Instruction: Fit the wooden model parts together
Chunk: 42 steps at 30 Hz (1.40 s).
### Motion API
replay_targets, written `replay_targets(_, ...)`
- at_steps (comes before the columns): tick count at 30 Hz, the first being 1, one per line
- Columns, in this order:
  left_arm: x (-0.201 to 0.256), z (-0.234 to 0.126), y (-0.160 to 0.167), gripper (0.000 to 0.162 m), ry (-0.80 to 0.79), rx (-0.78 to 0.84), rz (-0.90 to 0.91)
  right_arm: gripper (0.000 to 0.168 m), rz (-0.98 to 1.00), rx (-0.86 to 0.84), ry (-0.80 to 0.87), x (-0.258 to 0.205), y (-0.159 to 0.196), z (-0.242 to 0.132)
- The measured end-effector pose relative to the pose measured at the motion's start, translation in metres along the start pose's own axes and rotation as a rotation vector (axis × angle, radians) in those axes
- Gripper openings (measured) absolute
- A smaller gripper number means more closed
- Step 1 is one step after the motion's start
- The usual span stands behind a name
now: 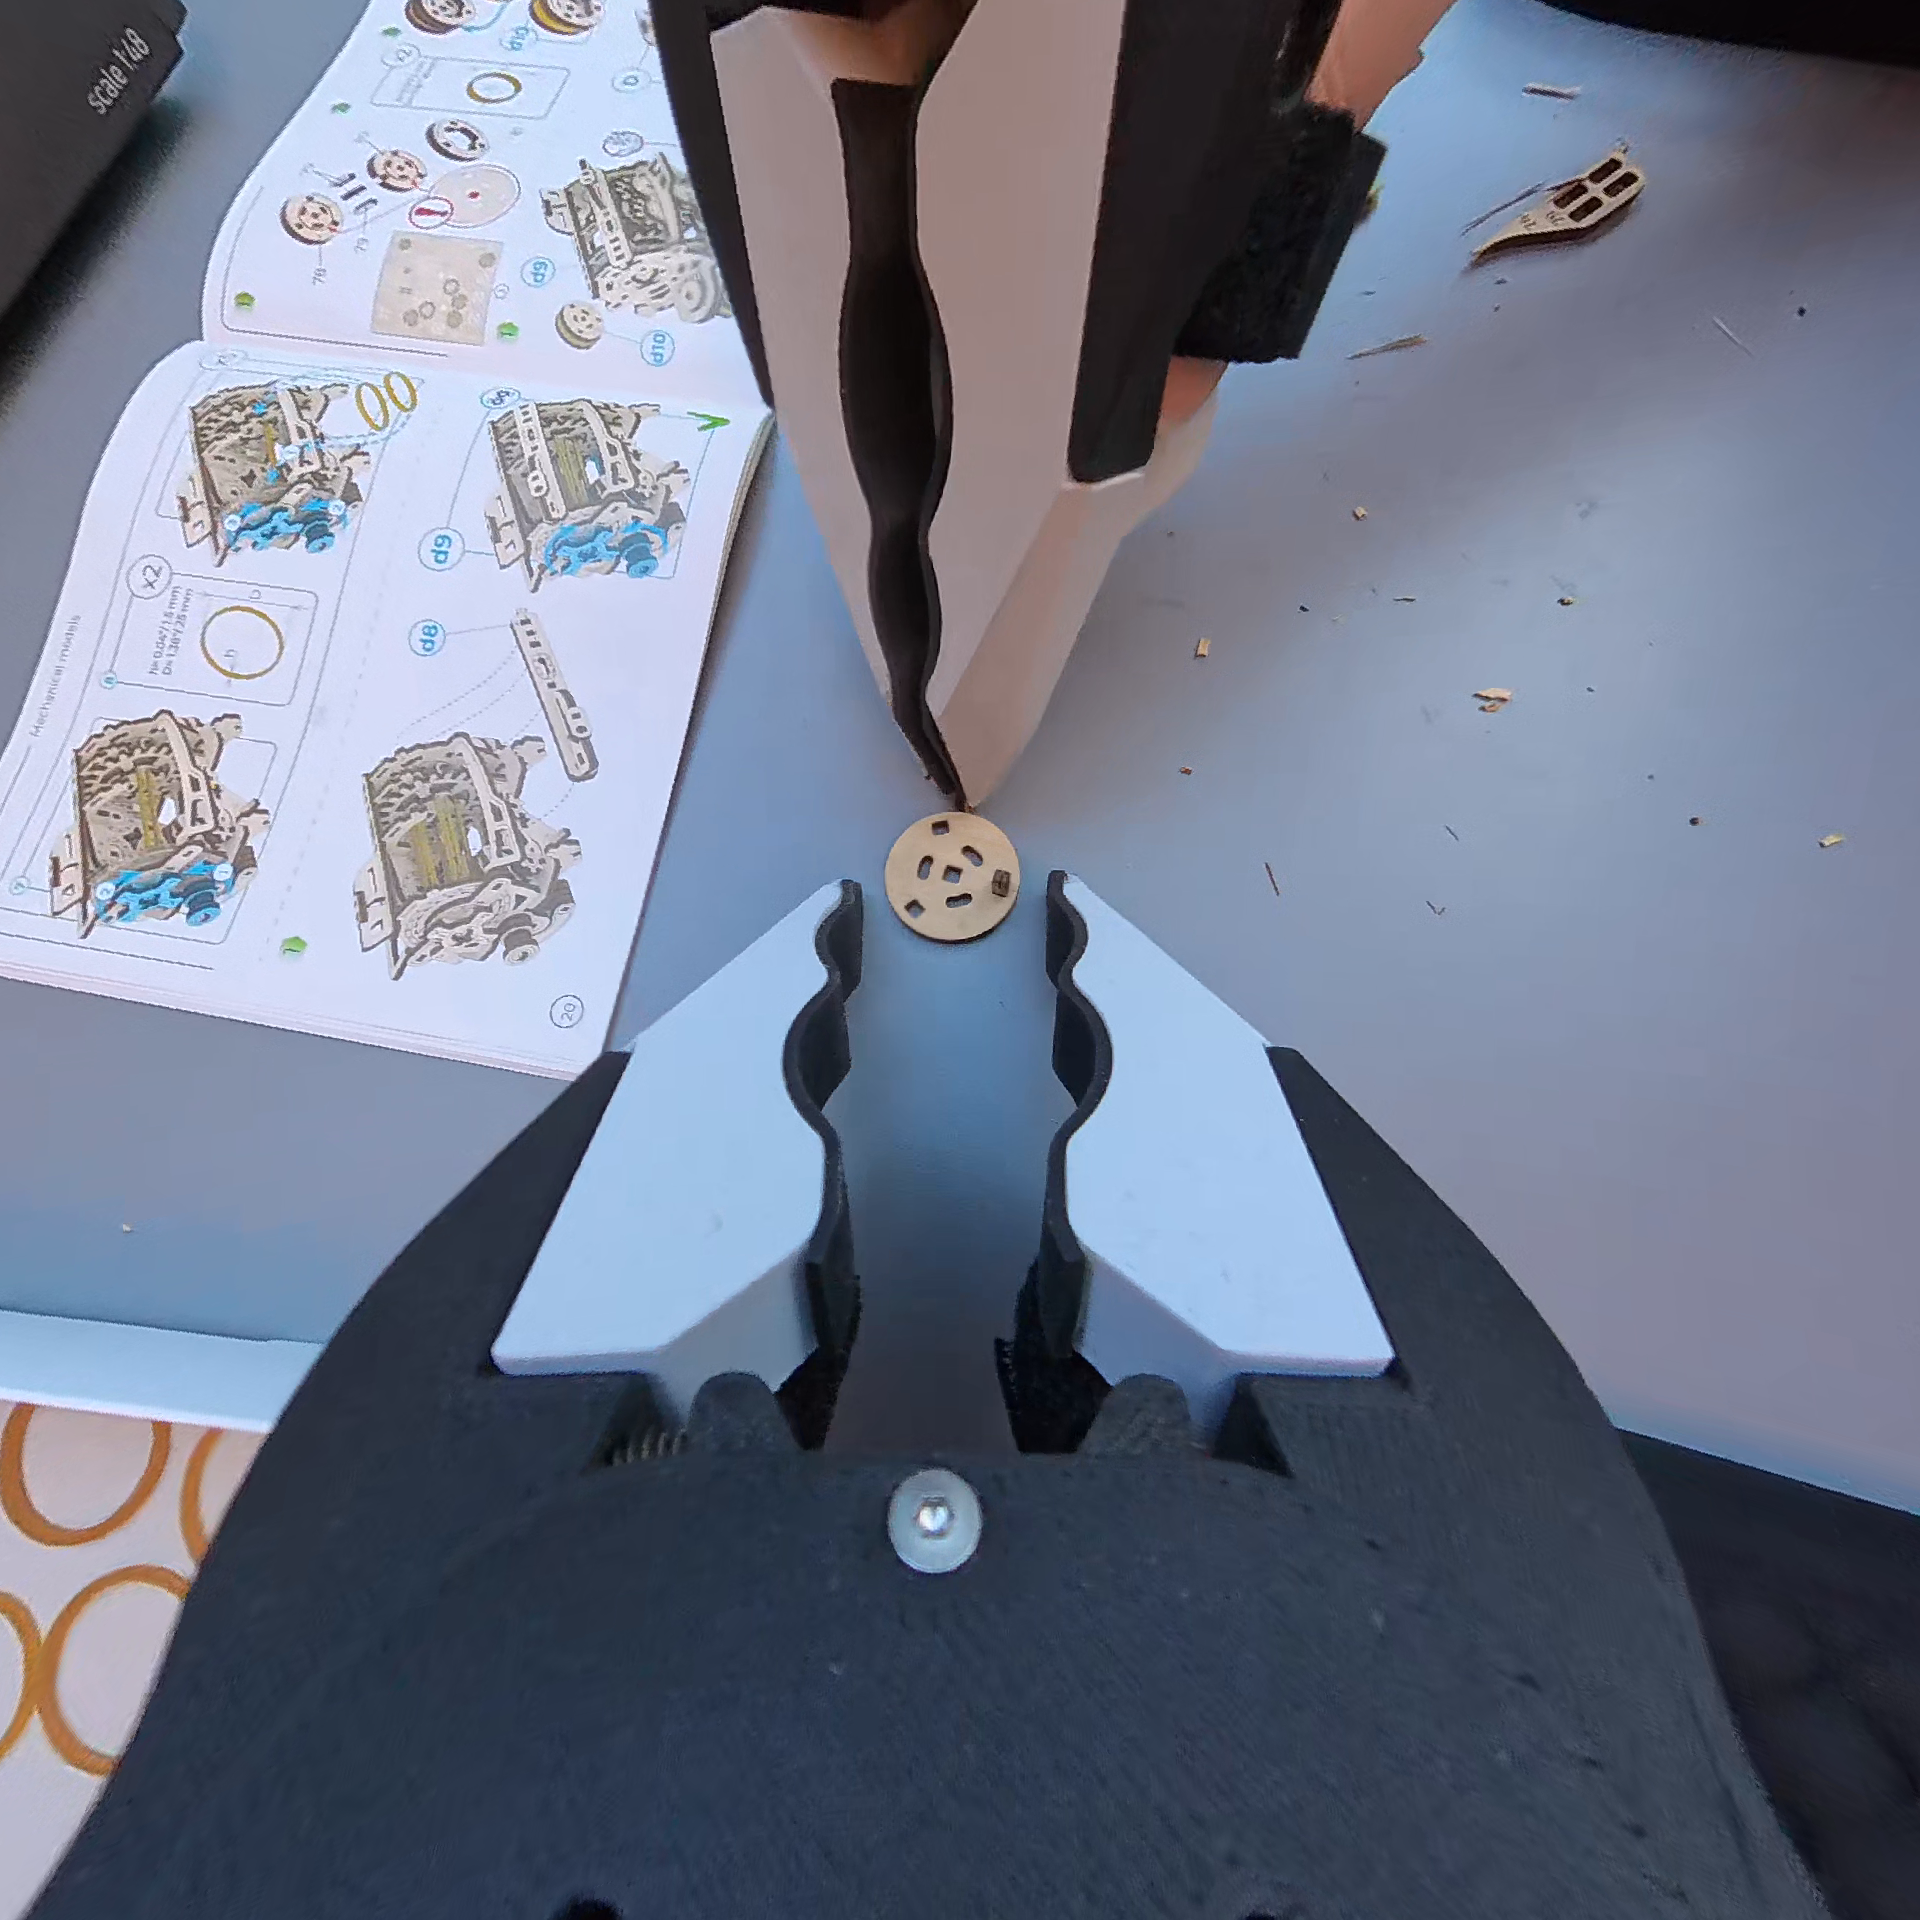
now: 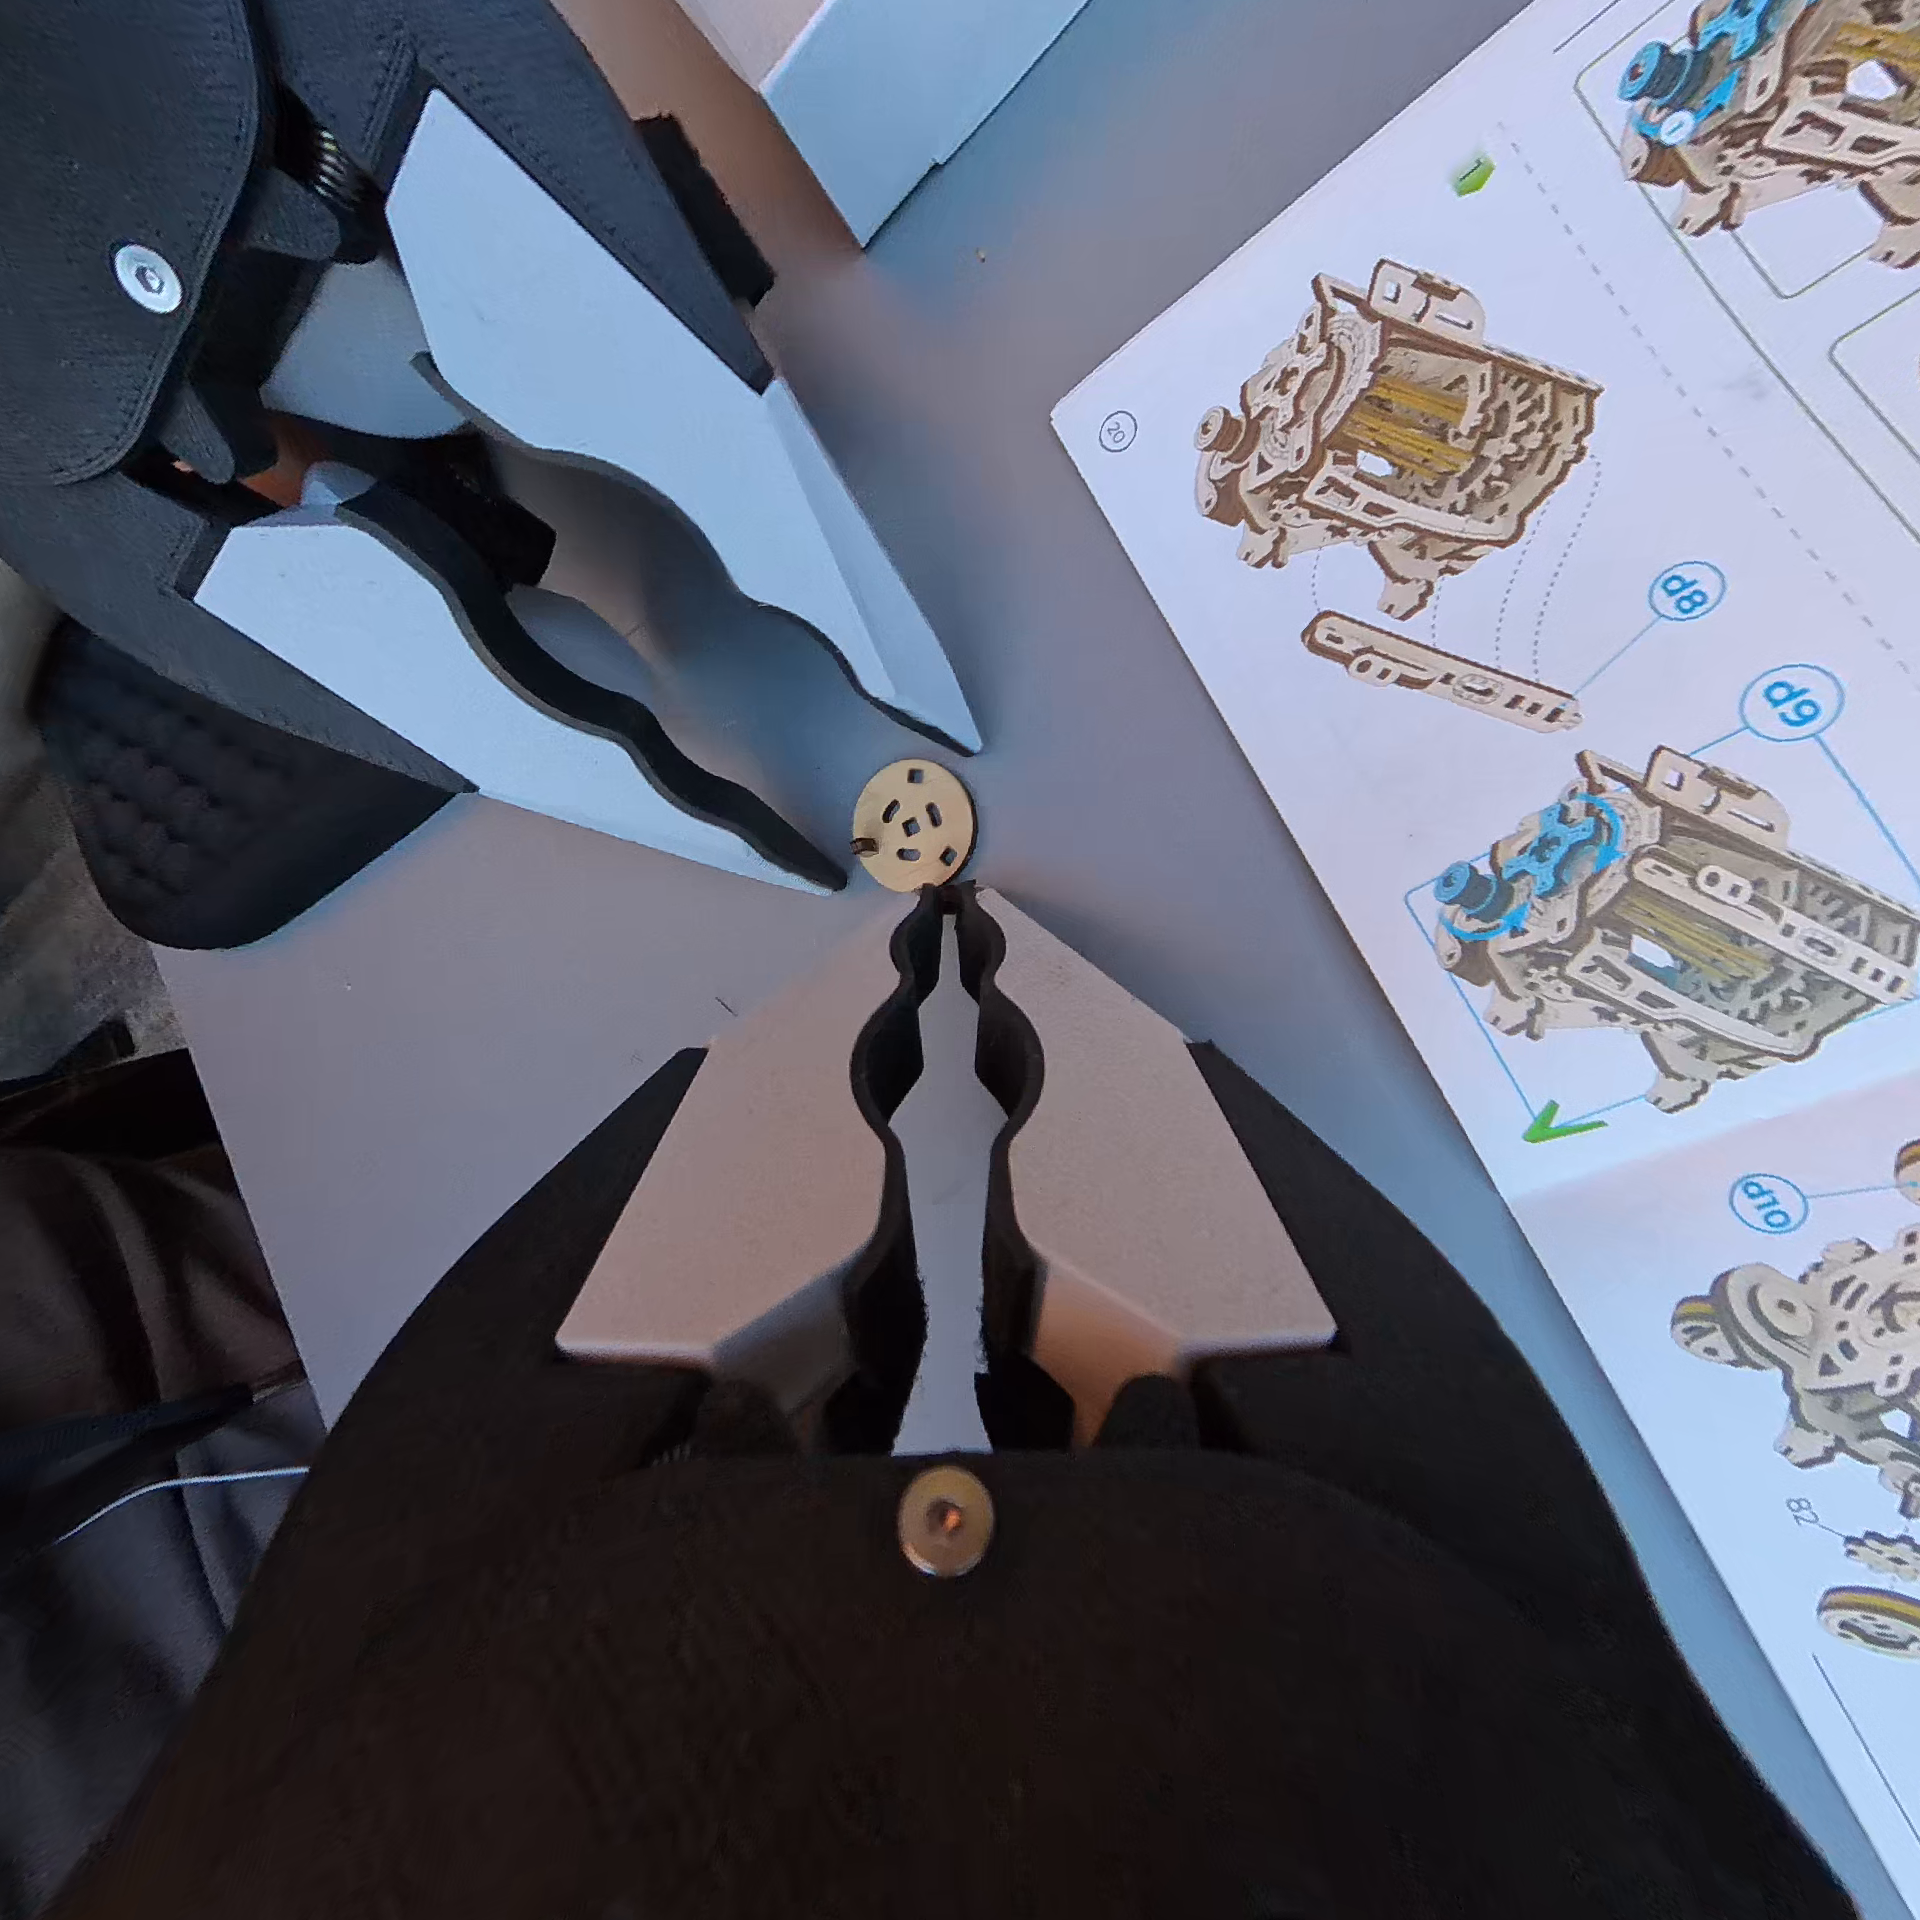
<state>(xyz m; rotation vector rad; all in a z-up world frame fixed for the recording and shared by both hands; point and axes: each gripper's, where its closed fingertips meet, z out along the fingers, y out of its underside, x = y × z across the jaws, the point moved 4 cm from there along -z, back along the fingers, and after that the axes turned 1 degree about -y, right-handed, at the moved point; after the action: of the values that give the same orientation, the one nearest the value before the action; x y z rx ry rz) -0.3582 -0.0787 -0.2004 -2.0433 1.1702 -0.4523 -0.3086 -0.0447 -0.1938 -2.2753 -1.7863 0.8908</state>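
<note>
Because the small wooden disc (image 1: 952,879) lies flat on the grey table (image 1: 1455,623), well in from its edges, I hold my left gripper (image 1: 953,888) released, one finger on either side of the disc's near rim, to fence it in without touching it. My right gripper (image 1: 951,795) comes from the far side, its tips pinched together at the disc's far rim. An instruction booklet (image 1: 364,623) lies open toward the table's left edge for reference.

From my right wrist, the jaws are clenched at the tips on a tiny dark peg (image 2: 948,902), I judge, held at the disc's (image 2: 914,826) edge, presumably to press it into a slot. The left gripper's (image 2: 909,821) spread fingers flank the disc opposite.
</note>
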Motion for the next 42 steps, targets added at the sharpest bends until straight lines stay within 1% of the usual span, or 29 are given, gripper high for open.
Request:
replay_targets(1, 0.001, -0.001, 0.000, 0.034, -0.008, 0.002, -0.007, 0.001, -0.005, 0.001, 0.002, 0.000, -0.001, 0.001)
replay_targets(10, 0.007, -0.005, 0.005, 0.030, -0.035, 0.024, -0.025, 0.001, -0.038, -0.028, -0.011, -0.005, -0.012, -0.001)
replay_targets(15, 0.006, -0.005, 0.005, 0.028, -0.038, 0.039, -0.034, 0.001, -0.060, -0.110, 0.051, -0.004, -0.014, 0.002)
replay_targets(26, 0.006, -0.005, 0.005, 0.026, -0.048, 0.038, -0.031, 0.001, 0.005, -0.163, 0.039, -0.004, -0.016, 0.005)
replay_targets(37, 0.006, -0.004, 0.005, 0.026, -0.049, 0.039, -0.032, 0.001, -0.004, -0.188, 0.046, -0.007, -0.016, 0.006)
replay_targets(42, 0.006, -0.004, 0.005, 0.026, -0.050, 0.039, -0.032, 0.001, -0.021, -0.210, 0.079, -0.008, -0.016, 0.006)
